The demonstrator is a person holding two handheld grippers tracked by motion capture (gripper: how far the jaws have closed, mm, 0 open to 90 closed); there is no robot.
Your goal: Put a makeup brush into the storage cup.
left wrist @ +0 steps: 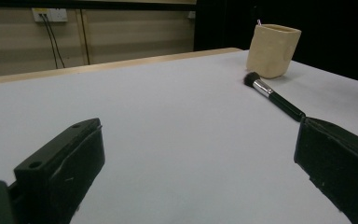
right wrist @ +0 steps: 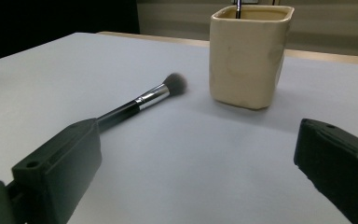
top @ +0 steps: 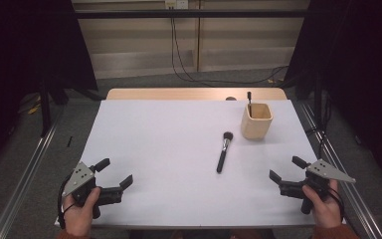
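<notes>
You hold the left gripper [top: 114, 172] at the near left corner of the table [top: 159, 139], its jaws spread wide with nothing between them, and the right gripper [top: 284, 169] at the near right corner, its jaws also wide and empty. Both point inward across the white top. The brush [top: 224, 152] lies flat on the table roughly midway between your two grippers and a little farther out, well apart from each; its dark bristle head points away from you toward the cup [top: 256, 121], its black handle back toward you. The head stops just short of the cup without touching it. The cup stands upright near the far right part of the table, and a thin dark stick [top: 249, 99] rises from inside it. In the right gripper view the brush [right wrist: 142, 100] lies to the left of the cup [right wrist: 248, 51]; in the left gripper view the brush [left wrist: 272, 94] runs toward the right jaw.
</notes>
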